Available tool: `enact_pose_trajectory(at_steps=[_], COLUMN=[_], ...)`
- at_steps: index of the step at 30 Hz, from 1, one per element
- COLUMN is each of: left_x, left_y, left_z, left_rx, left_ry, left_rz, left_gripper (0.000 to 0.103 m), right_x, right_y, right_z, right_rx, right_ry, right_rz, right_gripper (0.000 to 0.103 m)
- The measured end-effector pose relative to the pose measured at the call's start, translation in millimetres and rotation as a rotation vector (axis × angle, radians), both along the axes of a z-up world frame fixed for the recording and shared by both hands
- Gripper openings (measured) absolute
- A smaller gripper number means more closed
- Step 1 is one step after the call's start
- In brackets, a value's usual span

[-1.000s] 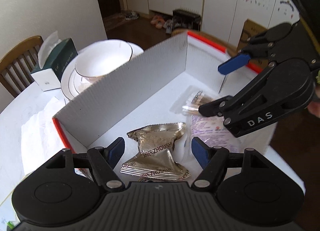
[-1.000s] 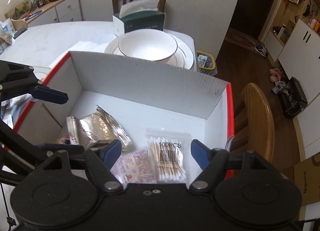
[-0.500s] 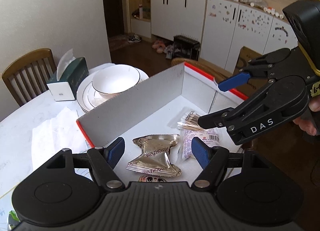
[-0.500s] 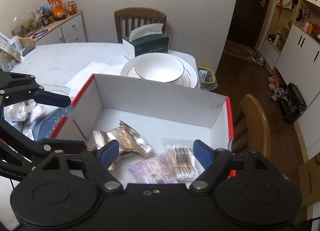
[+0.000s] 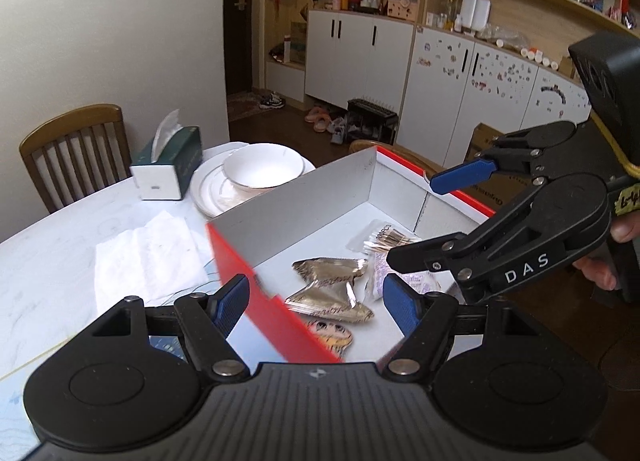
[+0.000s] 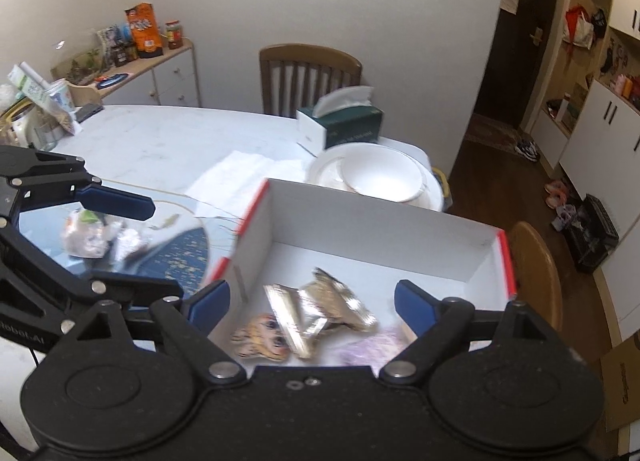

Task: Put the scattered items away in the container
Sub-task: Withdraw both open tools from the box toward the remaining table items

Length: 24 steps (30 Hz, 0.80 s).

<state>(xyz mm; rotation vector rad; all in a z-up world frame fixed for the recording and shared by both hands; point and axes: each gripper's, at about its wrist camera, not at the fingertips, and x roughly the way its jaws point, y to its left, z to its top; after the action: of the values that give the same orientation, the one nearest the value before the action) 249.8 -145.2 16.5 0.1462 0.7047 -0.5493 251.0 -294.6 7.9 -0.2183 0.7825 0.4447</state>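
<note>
The white box with red edges (image 6: 372,221) sits below and ahead of both my tools, open at the top. Its near left wall, red outside, runs under my left gripper (image 5: 316,299), between the two blue pads. On the box floor lie two gold foil packets (image 5: 330,285), a cartoon-face sticker (image 6: 260,335) nearest me, a pale pink sachet (image 6: 376,345) and a bag of cotton swabs (image 5: 380,237) toward the far right corner as my left camera sees it.

Above the box there is open air, and its far wall stands between my tools and the bowl (image 6: 384,175) on its plates. Left of the box the table (image 6: 160,141) carries a tissue sheet (image 5: 148,257), and further left lie a blue round mat (image 6: 180,253) and some crumpled wrappers (image 6: 96,235) under my left tool's fingers.

My left gripper hangs tilted down with jaws moderately apart and nothing in them. My right gripper (image 6: 312,303), also angled down over the box, is opening its jaws, with nothing clamped.

The swab bag is partly hidden behind my right tool's arm in the left view, and the sachet is blurred and cut off by my right tool's body.
</note>
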Motion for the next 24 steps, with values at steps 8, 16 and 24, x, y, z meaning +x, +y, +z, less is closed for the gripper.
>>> enact_pose_trajectory(at_steps=[8,16,24], left_x=[-22.8,-44.5,-60.2], left_y=[56.1,117.9,183.0], left_z=[8.0,8.9,0.5], left_rx=[-0.034,-0.037,-0.047], left_ry=[-0.014,-0.038,-0.051], left_rz=[0.073,0.162,0.268], left_gripper=[0.081,0.092,0.102], right_x=[-25.1,-44.7,-62.8], right_y=[46.0,86.0,121.3], right_z=[5.4,8.8,-1.2], right_rx=[0.019,0.029,0.027], right_ry=[-0.03,-0.049,-0.043], right_rz=[0.041,0.061,0.075], right_gripper=[0.096,0.098,0.099])
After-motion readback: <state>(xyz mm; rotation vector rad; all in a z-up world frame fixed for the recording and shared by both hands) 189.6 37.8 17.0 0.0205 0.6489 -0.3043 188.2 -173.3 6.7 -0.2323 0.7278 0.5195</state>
